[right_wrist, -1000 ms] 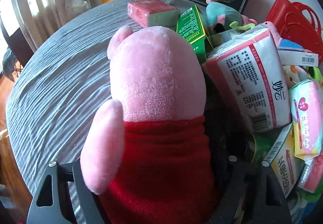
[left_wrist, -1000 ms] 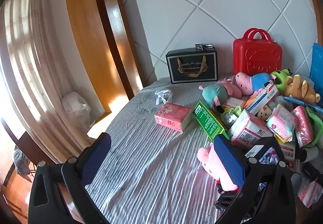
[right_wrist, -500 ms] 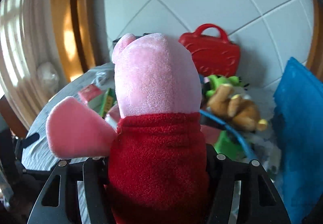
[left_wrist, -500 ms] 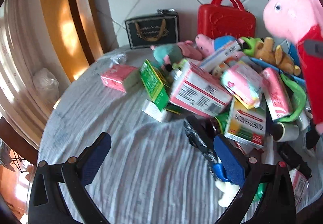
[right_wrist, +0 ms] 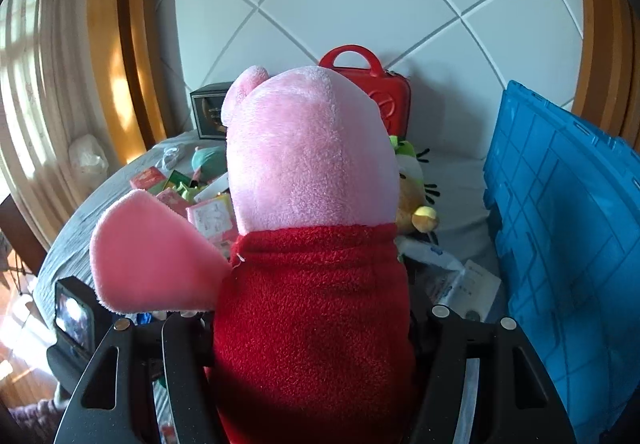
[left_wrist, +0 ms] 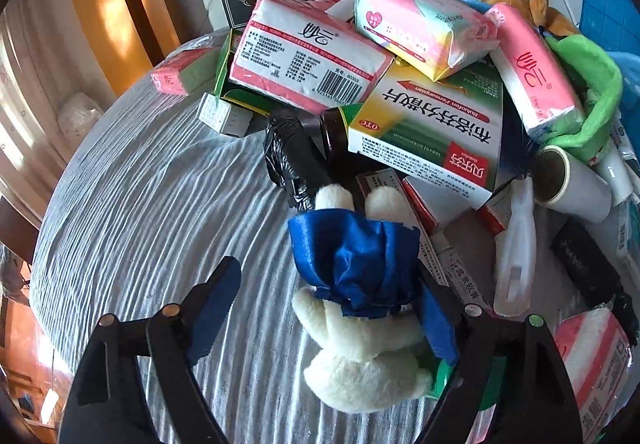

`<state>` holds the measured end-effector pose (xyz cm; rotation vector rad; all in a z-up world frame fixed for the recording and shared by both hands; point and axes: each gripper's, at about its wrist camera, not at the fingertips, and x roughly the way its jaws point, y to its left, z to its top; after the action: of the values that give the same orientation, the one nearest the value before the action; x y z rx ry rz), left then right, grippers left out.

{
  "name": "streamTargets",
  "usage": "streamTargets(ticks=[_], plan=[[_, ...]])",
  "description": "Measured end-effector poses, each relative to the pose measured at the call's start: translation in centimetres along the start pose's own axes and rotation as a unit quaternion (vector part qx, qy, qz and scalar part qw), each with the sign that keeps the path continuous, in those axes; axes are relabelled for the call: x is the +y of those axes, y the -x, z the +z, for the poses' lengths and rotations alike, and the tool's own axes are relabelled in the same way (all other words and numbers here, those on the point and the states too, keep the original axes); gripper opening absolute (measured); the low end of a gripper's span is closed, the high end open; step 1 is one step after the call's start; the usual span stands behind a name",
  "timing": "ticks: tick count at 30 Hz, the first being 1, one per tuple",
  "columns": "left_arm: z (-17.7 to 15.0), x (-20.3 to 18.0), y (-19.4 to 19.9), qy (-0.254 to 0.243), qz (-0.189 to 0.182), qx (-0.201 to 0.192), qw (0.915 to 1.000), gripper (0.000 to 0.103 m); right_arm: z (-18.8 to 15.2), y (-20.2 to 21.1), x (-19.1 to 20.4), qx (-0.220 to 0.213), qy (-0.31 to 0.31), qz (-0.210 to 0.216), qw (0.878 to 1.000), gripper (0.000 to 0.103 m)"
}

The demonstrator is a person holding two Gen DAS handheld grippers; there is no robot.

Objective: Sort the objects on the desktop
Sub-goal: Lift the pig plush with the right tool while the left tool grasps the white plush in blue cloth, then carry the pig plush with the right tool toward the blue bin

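On the grey-striped bench (left_wrist: 140, 212), the left tongs (left_wrist: 332, 308) are gaping around a white plush in blue satin (left_wrist: 360, 284) lying lengthwise between them, while the right tongs (right_wrist: 312, 340) are gripping the pink pig (right_wrist: 308, 244) upright beside the blue crate (right_wrist: 560, 244).

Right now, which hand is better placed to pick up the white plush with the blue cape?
Left. The left gripper is open with the white plush lying between its jaws on the grey cloth. The right gripper is shut on the pink pig plush, raised beside the blue crate.
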<state>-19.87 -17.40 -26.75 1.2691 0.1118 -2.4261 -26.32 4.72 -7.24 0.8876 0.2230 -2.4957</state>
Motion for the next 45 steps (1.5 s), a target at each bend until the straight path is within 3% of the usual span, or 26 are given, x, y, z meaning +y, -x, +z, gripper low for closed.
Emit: streamTargets(ticks=[2,6,8,13,18,24,30,38,45], plan=[[0.1,-0.1,-0.2,0.009,-0.003,-0.003,1.0,0.071,-0.1,-0.1,0.1,-0.002,0.008,0.008,1.0,0.065],[0.3,-0.4,-0.2,-0.006,-0.004,-0.012,0.9999,0.064,-0.2,0.4,-0.4,-0.005,0.015,0.02,1.0,0.065],[0.2,-0.5,-0.2,-0.009,-0.017,-0.015,0.9997,0.035,-0.4,0.6,-0.7,-0.007,0.013,0.023,1.0,0.065],[0.4,0.1,1.0,-0.021,-0.014,-0.02,0.9995,0.03,-0.6,0.6,-0.6,-0.009,0.008,0.018,1.0,0.065],[2.3,0.8,4.7,-0.05,-0.022,-0.057,0.9969,0.03,-0.7,0.8,0.9,-0.007,0.006,0.021,1.0,0.065],[5.7,-1.4,9.8,-0.085,-0.033,-0.119,0.9887,0.03,-2.1,0.8,3.5,-0.001,0.007,0.007,1.0,0.065],[8.6,-4.3,14.8,-0.089,-0.055,-0.162,0.9812,0.03,-3.1,2.4,4.9,-0.009,0.001,-0.031,0.999,0.065],[11.6,-8.2,23.8,-0.12,-0.1,-0.246,0.9566,0.03,-0.8,9.4,2.8,-0.072,-0.042,-0.08,0.993,0.065],[12.8,-13.5,30.2,-0.156,-0.146,-0.305,0.9281,0.03,0.6,17.3,0.3,-0.138,-0.063,-0.127,0.98,0.065]])
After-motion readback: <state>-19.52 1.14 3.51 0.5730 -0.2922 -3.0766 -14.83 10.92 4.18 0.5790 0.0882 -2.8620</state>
